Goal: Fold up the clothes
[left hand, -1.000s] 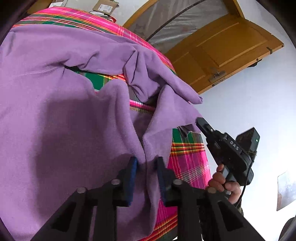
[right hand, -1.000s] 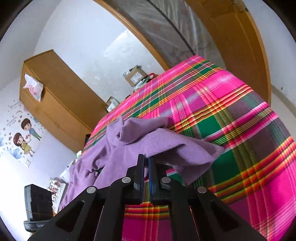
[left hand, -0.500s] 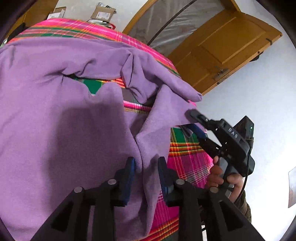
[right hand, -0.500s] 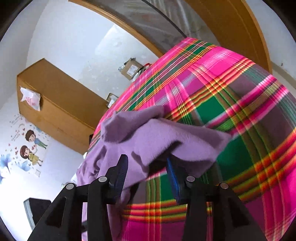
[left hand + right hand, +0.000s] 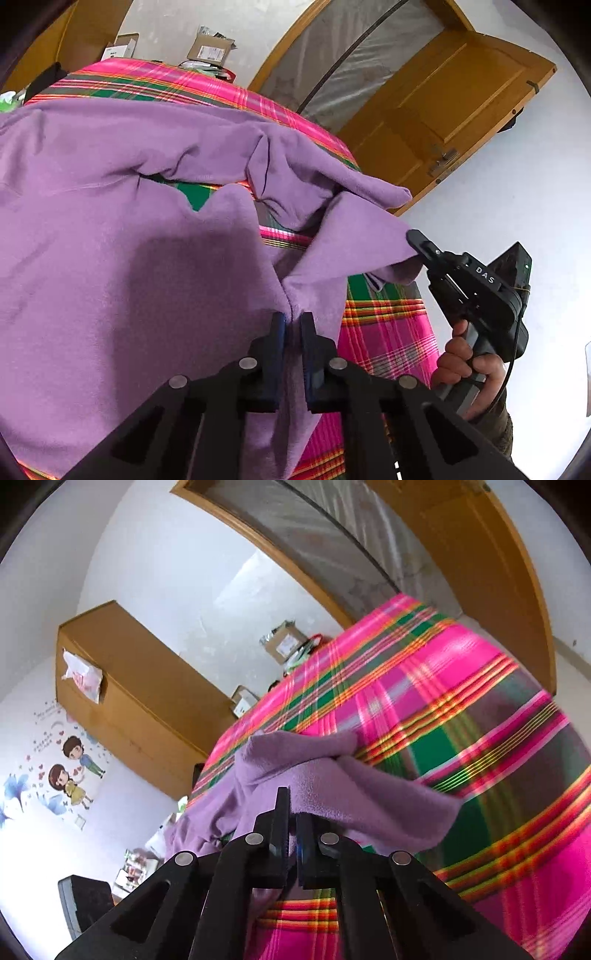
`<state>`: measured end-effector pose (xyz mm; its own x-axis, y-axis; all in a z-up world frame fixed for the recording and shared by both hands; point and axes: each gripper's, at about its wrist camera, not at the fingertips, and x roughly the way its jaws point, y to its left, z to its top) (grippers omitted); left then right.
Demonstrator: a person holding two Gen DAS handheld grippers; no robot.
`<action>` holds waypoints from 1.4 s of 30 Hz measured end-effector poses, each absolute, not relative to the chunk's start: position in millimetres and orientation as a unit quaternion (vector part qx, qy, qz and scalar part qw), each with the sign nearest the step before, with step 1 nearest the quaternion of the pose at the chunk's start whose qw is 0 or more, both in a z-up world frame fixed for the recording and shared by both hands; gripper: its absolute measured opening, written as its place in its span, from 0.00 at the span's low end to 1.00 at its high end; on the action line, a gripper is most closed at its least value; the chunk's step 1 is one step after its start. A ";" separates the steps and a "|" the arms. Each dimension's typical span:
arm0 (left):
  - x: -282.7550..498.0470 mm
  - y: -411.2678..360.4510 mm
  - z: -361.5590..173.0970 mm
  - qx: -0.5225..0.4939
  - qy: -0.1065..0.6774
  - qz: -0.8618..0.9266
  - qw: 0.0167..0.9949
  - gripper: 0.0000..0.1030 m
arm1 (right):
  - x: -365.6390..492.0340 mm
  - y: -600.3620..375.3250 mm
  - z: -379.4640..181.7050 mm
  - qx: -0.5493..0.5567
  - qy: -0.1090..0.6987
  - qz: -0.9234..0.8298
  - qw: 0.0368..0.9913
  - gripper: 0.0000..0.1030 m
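Across a pink, green and orange plaid cloth (image 5: 384, 332) lies the purple fleece garment (image 5: 110, 240), spread wide and rumpled, covering most of the near side of the surface in the left wrist view. Whether that surface is a bed or a table cannot be told.

At the near edge, the left gripper (image 5: 291, 325) has just been closing its jaws – they now pinch a raised ridge of the purple fabric, which runs down between the blue pads (image 5: 279, 332) and hangs below them. From that pinch the cloth fans up and away in two slopes.

To the right, the right gripper (image 5: 415, 240) nips a corner of the same garment, lifted off the plaid so that the fabric stretches taut between the two grips. A hand (image 5: 469, 369) wraps its handle. From the right wrist view, the right gripper (image 5: 291, 812) has its jaws drawn nearly together after just closing, with a thin fold of purple cloth caught between them – the rest of the garment (image 5: 332, 782) bunches ahead and trails off to the left.

Beyond the plaid stand a wooden door (image 5: 443, 110), a wooden cabinet (image 5: 129, 686), cardboard boxes (image 5: 284, 646) against a white wall, and cartoon wall stickers (image 5: 70, 771).
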<state>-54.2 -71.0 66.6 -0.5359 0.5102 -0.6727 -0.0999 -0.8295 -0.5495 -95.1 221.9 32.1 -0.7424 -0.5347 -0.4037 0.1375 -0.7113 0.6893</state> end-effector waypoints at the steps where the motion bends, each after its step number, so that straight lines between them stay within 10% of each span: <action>1: -53.7 -70.2 66.7 -0.447 -0.231 0.845 0.181 0.08 | -90.1 223.9 34.3 0.299 -0.326 -0.876 0.191 0.03; 25: -51.6 -28.4 53.2 -0.476 -0.150 0.844 0.194 0.30 | -32.8 258.3 64.0 0.232 -0.283 -0.923 0.117 0.03; 40: -45.7 -5.6 51.9 -0.480 -0.078 0.849 0.208 0.30 | -10.0 275.6 69.2 0.213 -0.280 -0.932 0.088 0.03; 42: -43.1 -4.9 51.4 -0.479 -0.084 0.845 0.221 0.18 | -5.6 276.1 70.3 0.209 -0.277 -0.934 0.085 0.03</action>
<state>-43.1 -4.9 51.4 -0.4437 0.4547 -0.7722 -0.2934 -0.8879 -0.3543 -5.6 276.1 70.3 -0.8980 -0.2749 -0.3436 0.0428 -0.8316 0.5537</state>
